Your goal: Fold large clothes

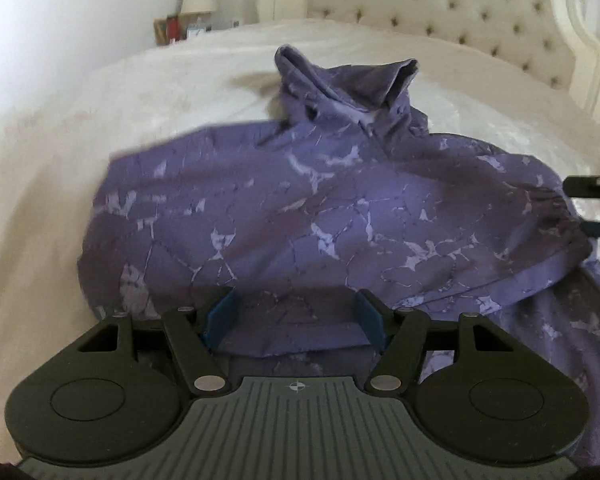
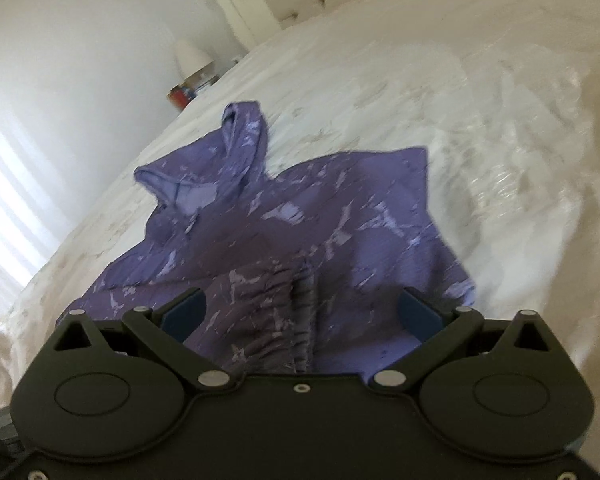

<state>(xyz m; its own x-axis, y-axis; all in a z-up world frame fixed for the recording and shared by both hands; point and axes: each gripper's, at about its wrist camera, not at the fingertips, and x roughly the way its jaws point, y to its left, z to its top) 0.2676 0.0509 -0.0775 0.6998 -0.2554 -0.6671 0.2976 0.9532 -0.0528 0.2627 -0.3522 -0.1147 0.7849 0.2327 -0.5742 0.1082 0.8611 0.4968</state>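
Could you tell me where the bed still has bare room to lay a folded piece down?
The bedspread is bare left of the purple hoodie, and between its hood and the headboard. In the right wrist view, right of it too. The near edge is crowded.

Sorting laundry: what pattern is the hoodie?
Purple hoodie with pale, cracked marble-like streaks; clearest in the left wrist view.

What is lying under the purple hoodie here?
The purple hoodie lies on a cream bedspread, which shows all around it. Its folded-over layers cover whatever lies directly beneath, so nothing else can be confirmed there.
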